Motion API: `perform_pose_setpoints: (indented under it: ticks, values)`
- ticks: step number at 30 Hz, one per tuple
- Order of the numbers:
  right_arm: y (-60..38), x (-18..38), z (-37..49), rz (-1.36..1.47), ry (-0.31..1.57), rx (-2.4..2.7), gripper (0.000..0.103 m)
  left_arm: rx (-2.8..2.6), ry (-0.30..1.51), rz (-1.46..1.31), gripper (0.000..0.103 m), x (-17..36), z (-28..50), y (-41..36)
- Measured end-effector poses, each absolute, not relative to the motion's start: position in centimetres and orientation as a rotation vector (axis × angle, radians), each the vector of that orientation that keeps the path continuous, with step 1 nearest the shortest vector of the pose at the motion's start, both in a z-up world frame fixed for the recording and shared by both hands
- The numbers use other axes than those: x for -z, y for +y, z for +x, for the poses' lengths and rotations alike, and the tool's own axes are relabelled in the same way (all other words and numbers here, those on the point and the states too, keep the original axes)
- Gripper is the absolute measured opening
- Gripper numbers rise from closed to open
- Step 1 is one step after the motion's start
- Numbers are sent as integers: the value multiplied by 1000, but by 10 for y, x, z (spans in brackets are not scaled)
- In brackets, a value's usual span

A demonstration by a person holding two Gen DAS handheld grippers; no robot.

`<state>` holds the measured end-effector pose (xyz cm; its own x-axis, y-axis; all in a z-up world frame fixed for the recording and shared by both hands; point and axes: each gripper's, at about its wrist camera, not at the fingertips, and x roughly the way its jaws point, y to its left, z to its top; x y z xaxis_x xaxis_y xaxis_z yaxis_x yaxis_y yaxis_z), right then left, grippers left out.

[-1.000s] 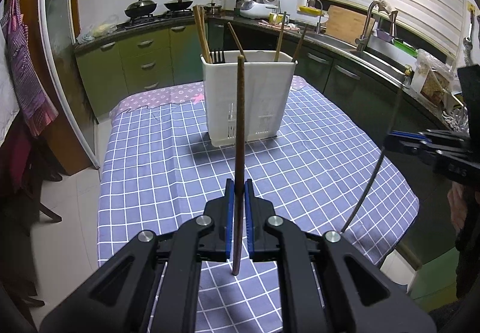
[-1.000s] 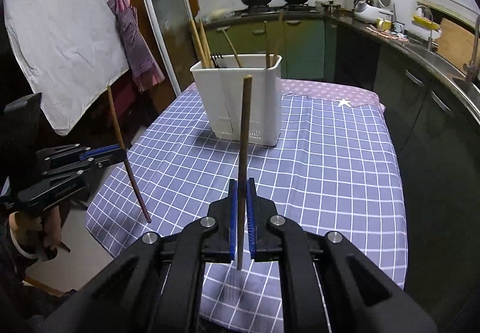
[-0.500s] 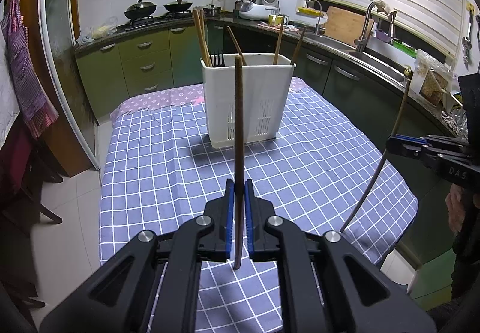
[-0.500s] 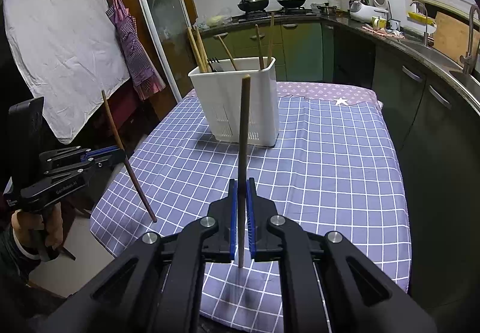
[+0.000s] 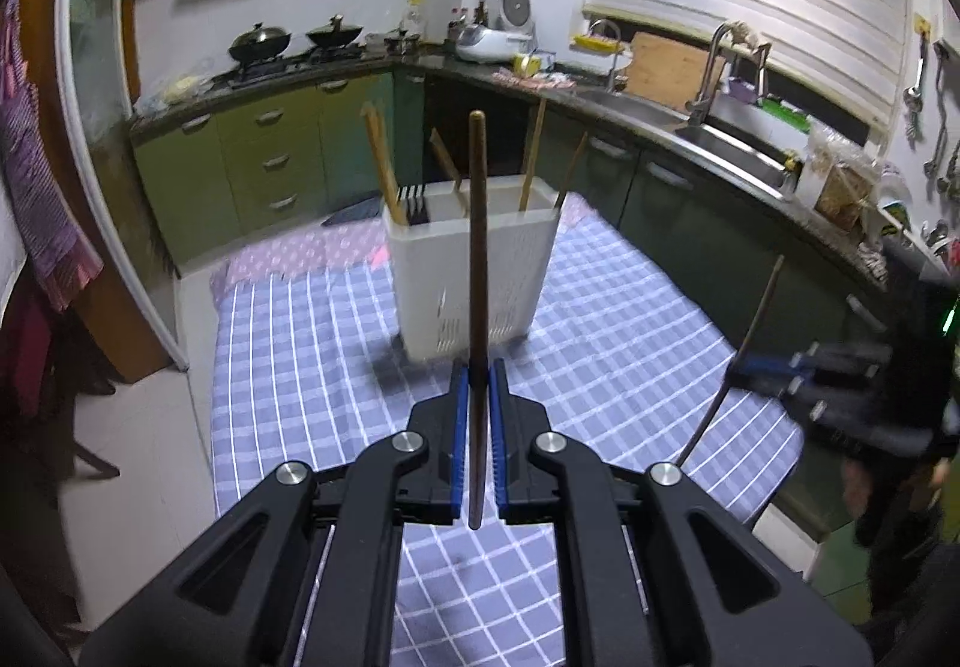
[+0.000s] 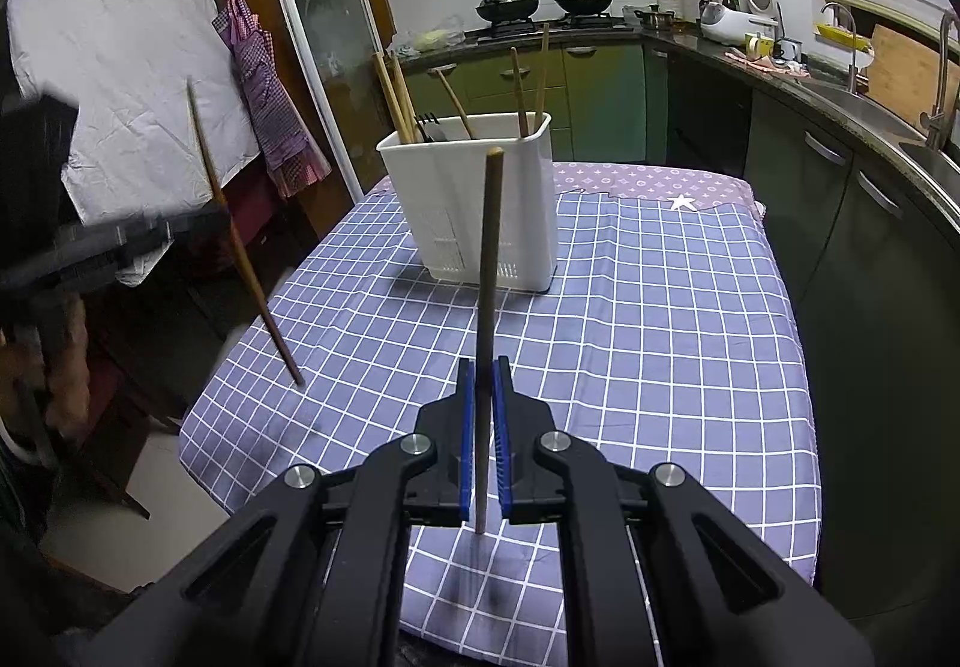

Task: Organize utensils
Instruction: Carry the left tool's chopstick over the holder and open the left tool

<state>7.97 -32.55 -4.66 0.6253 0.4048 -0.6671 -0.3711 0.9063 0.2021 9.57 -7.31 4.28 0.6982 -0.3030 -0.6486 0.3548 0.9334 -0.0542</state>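
A white utensil holder (image 5: 471,280) stands on the checked table and holds several chopsticks and a black fork; it also shows in the right wrist view (image 6: 474,205). My left gripper (image 5: 477,385) is shut on a dark brown chopstick (image 5: 478,259), held upright in front of the holder. My right gripper (image 6: 483,385) is shut on a lighter brown chopstick (image 6: 489,271), also upright, short of the holder. Each gripper shows in the other's view, the right gripper (image 5: 738,367) at the table's right edge and the left gripper (image 6: 222,211) at its left edge, each with its chopstick tilted.
The purple checked tablecloth (image 6: 660,319) covers the table. Green kitchen cabinets (image 5: 264,169), a stove with woks (image 5: 294,39) and a sink (image 5: 720,138) line the far walls. An apron (image 6: 264,84) hangs by the door at left.
Both grippers have risen and pulled back a little with their chopsticks; the holder looks smaller and farther. Both stay shut.
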Motion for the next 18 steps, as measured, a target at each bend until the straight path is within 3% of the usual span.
perform_pose_setpoints:
  ticks: [11, 18]
  values:
    - [-330, 49, 81, 61, 782, -455, 7, 360, 517, 85, 7, -141, 153, -87]
    - [-330, 53, 82, 64, 794, -465, 7, 332, 469, 67, 7, -146, 208, -100]
